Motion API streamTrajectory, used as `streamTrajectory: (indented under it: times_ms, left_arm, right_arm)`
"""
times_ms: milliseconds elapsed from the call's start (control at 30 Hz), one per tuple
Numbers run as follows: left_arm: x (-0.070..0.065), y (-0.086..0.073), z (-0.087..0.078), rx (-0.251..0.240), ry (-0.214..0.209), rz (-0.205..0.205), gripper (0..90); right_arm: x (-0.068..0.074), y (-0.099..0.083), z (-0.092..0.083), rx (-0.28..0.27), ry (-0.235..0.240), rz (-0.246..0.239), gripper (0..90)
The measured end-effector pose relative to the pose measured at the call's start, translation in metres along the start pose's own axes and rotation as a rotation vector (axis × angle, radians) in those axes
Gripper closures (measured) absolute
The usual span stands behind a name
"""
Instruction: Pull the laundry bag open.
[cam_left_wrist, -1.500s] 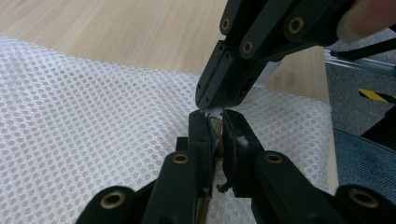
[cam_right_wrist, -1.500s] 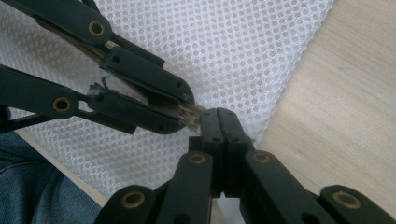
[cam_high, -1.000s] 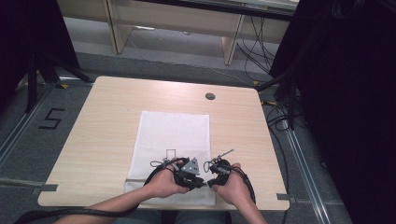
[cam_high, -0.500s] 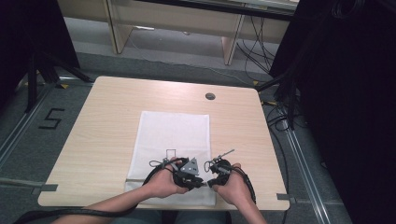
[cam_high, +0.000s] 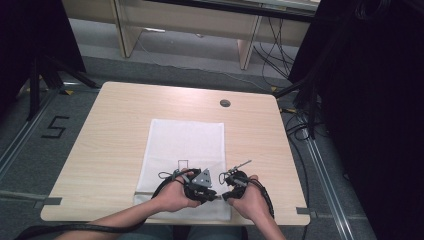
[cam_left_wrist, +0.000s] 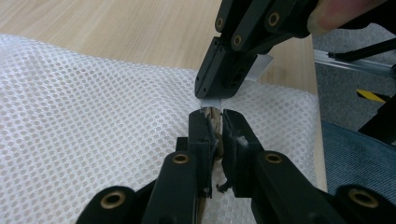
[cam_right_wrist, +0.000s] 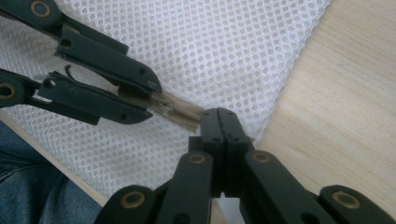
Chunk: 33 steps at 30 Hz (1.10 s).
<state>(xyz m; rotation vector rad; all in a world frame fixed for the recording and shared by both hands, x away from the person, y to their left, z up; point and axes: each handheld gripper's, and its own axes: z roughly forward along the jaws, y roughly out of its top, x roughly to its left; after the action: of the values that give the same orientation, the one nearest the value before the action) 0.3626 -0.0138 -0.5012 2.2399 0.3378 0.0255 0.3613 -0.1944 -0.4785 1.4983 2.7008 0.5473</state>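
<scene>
Light wooden table (cam_high: 120, 130) with a white perforated mesh mat (cam_high: 185, 142) laid lengthwise down its middle, near edge at the person's side. Both hands work close together over the mat's near right corner. Left gripper (cam_left_wrist: 214, 122): black jaws nearly closed, clamped on one end of a small tan strip with a clear, glossy wrapping (cam_right_wrist: 180, 112), held just above the mesh. Right gripper (cam_right_wrist: 219, 122): jaws pressed fully together, pinching the strip's other end. The strip spans the short gap between the two jaw tips. In the high view, left gripper (cam_high: 207, 190) and right gripper (cam_high: 226, 192) nearly touch.
</scene>
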Motion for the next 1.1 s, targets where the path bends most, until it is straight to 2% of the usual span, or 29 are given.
streamTrajectory:
  times_ms: [100,200,267,400,433,467,567,600,767,800,833,867,900,933,1100]
  left_arm:
    - [0.0002,-0.0003,-0.0013,0.001,0.000,0.003,82.0]
    - [0.0007,-0.0011,-0.0021,-0.001,-0.002,-0.002,82.0]
    - [0.0012,-0.0014,-0.0028,-0.001,-0.001,0.000,81.9]
    - [0.0010,-0.0018,-0.0032,0.000,-0.001,0.001,82.0]
    - [0.0009,-0.0019,-0.0033,-0.002,-0.002,-0.001,82.0]
    - [0.0010,-0.0018,-0.0034,-0.001,-0.001,-0.001,82.0]
    - [0.0014,-0.0019,-0.0051,-0.001,0.000,-0.003,81.9]
    - [0.0023,-0.0019,-0.0056,-0.005,-0.002,0.010,81.9]
    - [0.0015,-0.0029,-0.0076,-0.006,0.000,-0.004,81.9]
    - [0.0014,-0.0030,-0.0076,-0.005,0.000,-0.002,81.9]
    - [0.0022,-0.0026,-0.0076,-0.005,0.000,0.016,82.0]
    - [0.0012,-0.0031,-0.0071,-0.009,0.002,-0.001,82.0]
    - [0.0012,-0.0029,-0.0075,-0.006,0.002,0.002,82.0]
    - [0.0012,-0.0029,-0.0075,-0.005,0.003,0.002,82.0]
    - [0.0025,-0.0025,-0.0098,0.006,0.007,0.018,82.0]
  right_arm:
    - [-0.0001,0.0000,0.0000,-0.001,0.001,0.000,90.0]
    - [0.0016,-0.0002,-0.0005,0.010,0.005,0.027,90.0]
    - [-0.0011,0.0003,0.0005,-0.004,0.001,-0.012,90.0]
    - [0.0001,0.0002,0.0002,-0.006,0.002,-0.015,90.0]
    - [-0.0003,0.0004,0.0014,-0.007,-0.007,-0.030,90.0]
    - [0.0026,0.0000,0.0010,-0.005,-0.017,-0.011,90.0]
    - [0.0020,0.0008,0.0005,0.003,-0.017,-0.019,90.0]
    - [0.0026,0.0005,-0.0002,0.007,-0.015,-0.010,90.0]
    - [0.0030,0.0005,0.0001,0.007,-0.011,0.004,90.0]
    - [0.0046,0.0004,0.0001,0.011,-0.003,0.023,90.0]
    - [0.0047,0.0004,0.0002,0.011,-0.005,0.022,90.0]
    - [0.0051,0.0007,-0.0003,0.015,-0.005,0.026,90.0]
    - [0.0046,0.0003,0.0002,0.010,-0.004,0.022,90.0]
    - [0.0024,0.0006,0.0000,0.005,-0.015,-0.004,90.0]
    - [0.0019,0.0006,0.0001,0.005,-0.013,-0.006,90.0]
